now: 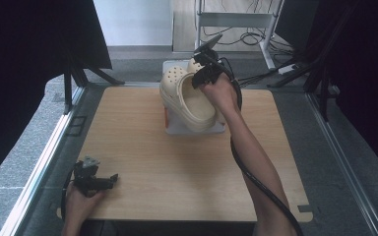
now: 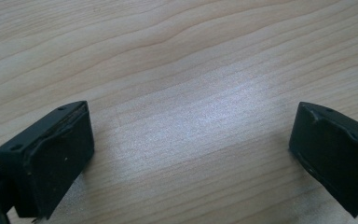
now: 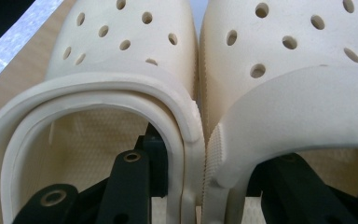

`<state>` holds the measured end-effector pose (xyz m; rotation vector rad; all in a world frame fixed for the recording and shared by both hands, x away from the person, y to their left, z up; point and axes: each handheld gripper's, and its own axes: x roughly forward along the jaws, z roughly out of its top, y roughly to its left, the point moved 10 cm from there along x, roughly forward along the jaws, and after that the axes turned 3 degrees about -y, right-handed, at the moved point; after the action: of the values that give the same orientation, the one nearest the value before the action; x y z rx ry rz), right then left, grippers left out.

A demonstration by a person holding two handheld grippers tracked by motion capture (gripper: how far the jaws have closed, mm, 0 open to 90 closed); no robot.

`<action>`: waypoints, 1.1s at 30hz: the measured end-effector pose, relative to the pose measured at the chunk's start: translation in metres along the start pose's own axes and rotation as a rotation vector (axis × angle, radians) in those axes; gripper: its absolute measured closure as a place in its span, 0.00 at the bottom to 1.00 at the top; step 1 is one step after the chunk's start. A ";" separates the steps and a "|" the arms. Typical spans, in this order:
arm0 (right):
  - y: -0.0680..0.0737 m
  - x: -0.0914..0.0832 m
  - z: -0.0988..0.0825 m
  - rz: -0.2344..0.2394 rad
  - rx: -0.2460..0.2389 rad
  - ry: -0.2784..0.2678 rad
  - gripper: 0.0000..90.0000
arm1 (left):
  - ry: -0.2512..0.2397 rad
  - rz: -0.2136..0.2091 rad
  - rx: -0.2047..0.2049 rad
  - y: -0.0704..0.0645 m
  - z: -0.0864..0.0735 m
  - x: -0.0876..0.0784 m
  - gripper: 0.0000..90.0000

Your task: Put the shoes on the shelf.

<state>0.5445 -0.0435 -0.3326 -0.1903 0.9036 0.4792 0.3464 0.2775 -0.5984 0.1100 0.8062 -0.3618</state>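
Observation:
A pair of cream clogs (image 1: 184, 98) with holes in their toes is held tilted over the far middle of the wooden table (image 1: 142, 162). My right gripper (image 1: 203, 74) comes at them from the heel side. In the right gripper view one jaw is inside the left clog (image 3: 121, 56) and the other inside the right clog (image 3: 303, 60). My right gripper (image 3: 204, 179) is shut on their two touching side walls. My left gripper (image 1: 107, 181) rests at the front left of the table. My left gripper (image 2: 191, 154) is open, with bare wood between its jaws.
A white box (image 1: 197, 129) sits under the clogs at the table's far middle, with something orange (image 1: 166, 117) at its left side. Black curtains (image 1: 24, 59) flank the table. A metal frame (image 1: 236, 19) and cables (image 1: 248, 39) stand on the floor beyond.

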 end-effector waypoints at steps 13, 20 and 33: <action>-0.020 0.033 0.037 -0.054 0.149 -0.039 0.71 | 0.000 -0.003 0.003 0.000 0.000 0.000 0.00; -0.027 0.054 0.052 -0.078 0.202 -0.042 0.71 | 0.000 -0.005 0.005 0.000 0.000 0.000 0.00; -0.038 0.088 0.070 -0.102 0.253 -0.051 0.71 | -0.002 -0.007 0.010 0.000 0.001 0.001 0.00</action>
<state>0.6577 -0.0237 -0.3605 0.0064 0.8913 0.2709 0.3472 0.2769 -0.5984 0.1163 0.8031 -0.3723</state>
